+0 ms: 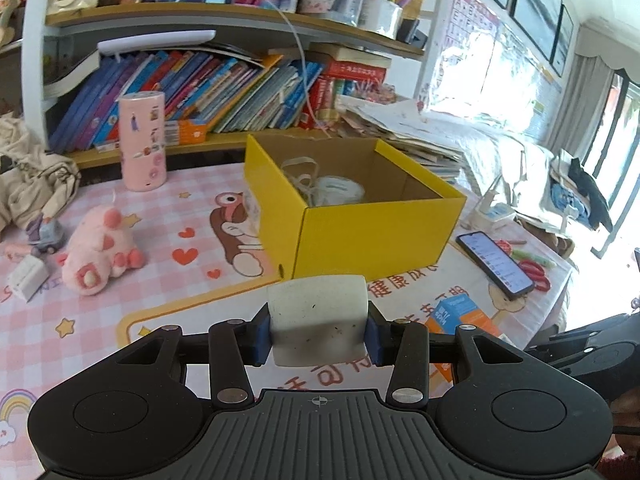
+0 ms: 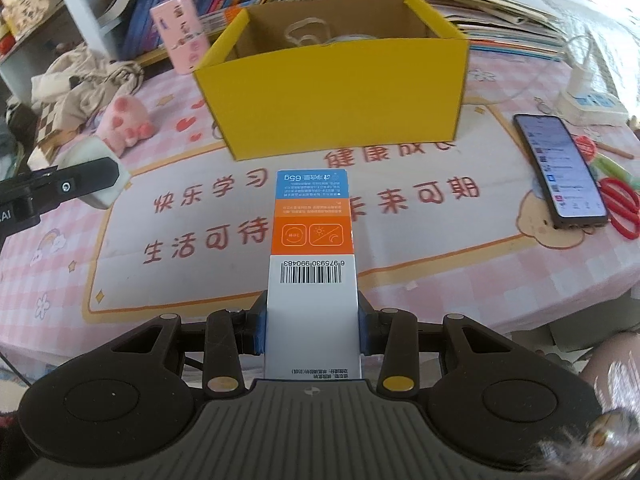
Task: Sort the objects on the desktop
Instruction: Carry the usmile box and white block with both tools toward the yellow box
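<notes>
We are carrying two things above the counter (image 2: 400, 280) toward the yellow box (image 2: 336, 92); our left tool (image 1: 319, 326) is clamping a white block (image 1: 318, 316) that looks light and rigid; our right tool (image 2: 312, 320) is pinching a slim carton (image 2: 311, 248) by its long sides, likely light and crushable.

A child's study corner at home: the bench (image 2: 400, 280) wears a pink checked mat with cartoon bears and hearts, a shelf (image 1: 224, 16) behind is crammed with leaning picture books (image 1: 208, 92), a pink plush toy (image 1: 102, 250) lies about, an alphabet poster (image 1: 472, 28) hangs by curtained windows (image 1: 576, 100), and rumpled clothes (image 1: 24, 184) pile at the side.
</notes>
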A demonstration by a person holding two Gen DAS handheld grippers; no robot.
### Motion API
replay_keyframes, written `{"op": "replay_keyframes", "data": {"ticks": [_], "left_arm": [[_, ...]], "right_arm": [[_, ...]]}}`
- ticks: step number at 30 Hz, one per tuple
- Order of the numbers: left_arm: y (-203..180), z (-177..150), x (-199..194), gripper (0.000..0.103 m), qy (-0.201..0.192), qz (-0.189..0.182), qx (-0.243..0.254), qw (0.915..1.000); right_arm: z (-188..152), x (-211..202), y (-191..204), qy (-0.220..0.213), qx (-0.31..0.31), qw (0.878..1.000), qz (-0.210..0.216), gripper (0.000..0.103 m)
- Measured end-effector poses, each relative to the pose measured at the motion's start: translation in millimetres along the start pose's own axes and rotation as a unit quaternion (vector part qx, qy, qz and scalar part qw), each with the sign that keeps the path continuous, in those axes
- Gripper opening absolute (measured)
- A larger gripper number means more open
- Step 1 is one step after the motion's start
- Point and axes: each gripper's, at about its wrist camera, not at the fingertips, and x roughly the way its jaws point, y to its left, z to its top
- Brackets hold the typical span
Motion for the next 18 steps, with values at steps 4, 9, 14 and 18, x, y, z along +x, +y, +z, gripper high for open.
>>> {"op": "replay_keyframes", "data": {"ticks": [4,9,14,18], "left_arm": [[-6.4,3.4,2.2,0.043,-0.003,-0.006,0.009,0.9999],[-12.9,8.0,6.4,0.043,-0.006,-0.012,0.016,0.9998],[-18.7,13.1,11.3,0.043,-0.01,-0.019,0.019,0.9996],[-23.1,17.2,17.0,0.043,-0.012,-0.024,0.021,0.9994]], "right_arm": [[0.5,-4.3,-5.6,-0.008,0.008,1.0,-0.004,0.037],[2.5,-8.2,-12.0,-0.015,0.014,1.0,-0.007,0.037],[5.9,-10.7,-18.1,-0.019,0.015,1.0,-0.013,0.037],[9.8,-10.8,-23.6,-0.02,0.014,1.0,-0.016,0.037]]}}
